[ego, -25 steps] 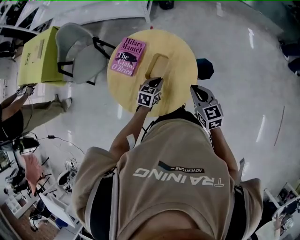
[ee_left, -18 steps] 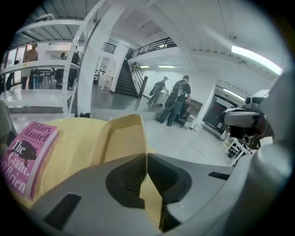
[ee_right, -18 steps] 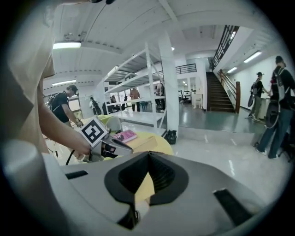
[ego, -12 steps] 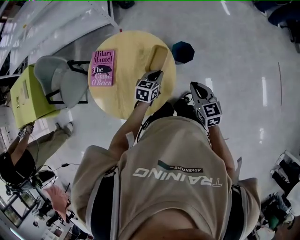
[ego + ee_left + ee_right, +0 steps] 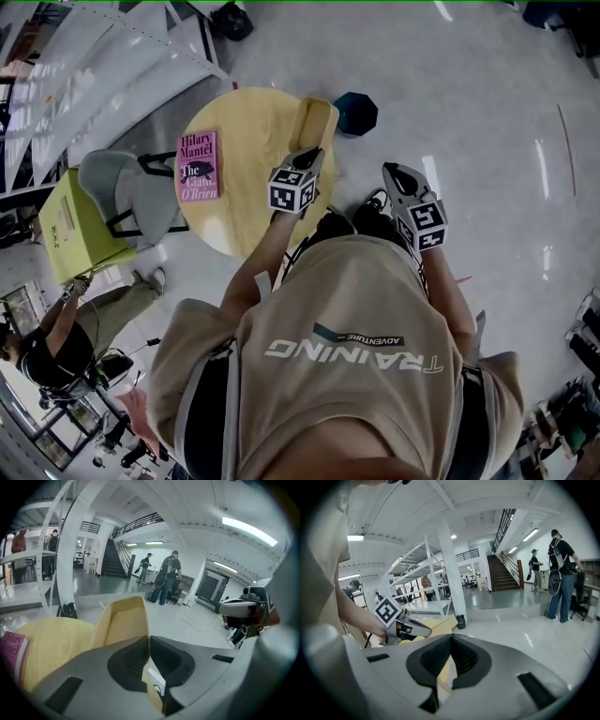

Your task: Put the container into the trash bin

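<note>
Head view looks steeply down on the table (image 5: 248, 141), which left gripper view shares.

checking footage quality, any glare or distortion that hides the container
Head view: fisheye bends the scene, light streaks glare on the floor, container plain to see. Left gripper view: dark vignetted corners, container clear, clamped by the left gripper. Right gripper view: same vignette.

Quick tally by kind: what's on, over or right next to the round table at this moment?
container: 1, held in the left tool
book: 1
trash bin: 1
chair: 1
Total: 4
</note>
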`<state>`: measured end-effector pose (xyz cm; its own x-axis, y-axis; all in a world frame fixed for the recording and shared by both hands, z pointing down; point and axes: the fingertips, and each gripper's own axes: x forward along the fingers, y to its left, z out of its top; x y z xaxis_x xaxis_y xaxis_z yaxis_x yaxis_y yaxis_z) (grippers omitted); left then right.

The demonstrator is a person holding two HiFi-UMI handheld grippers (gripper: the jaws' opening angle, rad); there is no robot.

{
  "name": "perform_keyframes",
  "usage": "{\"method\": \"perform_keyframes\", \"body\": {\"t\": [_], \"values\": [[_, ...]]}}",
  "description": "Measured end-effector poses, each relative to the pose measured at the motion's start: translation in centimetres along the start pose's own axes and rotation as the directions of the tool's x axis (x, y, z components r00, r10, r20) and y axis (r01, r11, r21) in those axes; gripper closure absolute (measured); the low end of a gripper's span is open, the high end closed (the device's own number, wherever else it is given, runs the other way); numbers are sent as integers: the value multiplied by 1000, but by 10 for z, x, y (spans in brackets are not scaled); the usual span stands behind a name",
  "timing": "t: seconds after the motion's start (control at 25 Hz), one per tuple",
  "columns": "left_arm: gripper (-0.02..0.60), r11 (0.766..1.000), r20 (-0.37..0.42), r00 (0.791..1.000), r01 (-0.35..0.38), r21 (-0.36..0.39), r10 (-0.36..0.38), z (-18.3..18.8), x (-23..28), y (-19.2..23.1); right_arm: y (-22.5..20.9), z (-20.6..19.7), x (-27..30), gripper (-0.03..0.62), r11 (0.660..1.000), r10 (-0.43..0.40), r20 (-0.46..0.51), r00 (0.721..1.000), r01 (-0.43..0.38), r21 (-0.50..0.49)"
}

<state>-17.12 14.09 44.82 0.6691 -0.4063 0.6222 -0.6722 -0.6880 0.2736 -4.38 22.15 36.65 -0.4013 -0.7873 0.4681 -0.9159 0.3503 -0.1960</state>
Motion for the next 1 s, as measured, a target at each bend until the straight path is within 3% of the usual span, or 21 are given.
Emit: {"method": "perform_keyframes", "body": {"t": [0.44,1.0], "values": [[558,1000,15,1000,-25,15,25,41,53,-31,-63,3,-12,597,1000,7,14,1000,-7,26],[558,999,-9,999,-36,20,36,58,91,-42,-110,0,-22,597,998,-30,34,999,28,60]]}}
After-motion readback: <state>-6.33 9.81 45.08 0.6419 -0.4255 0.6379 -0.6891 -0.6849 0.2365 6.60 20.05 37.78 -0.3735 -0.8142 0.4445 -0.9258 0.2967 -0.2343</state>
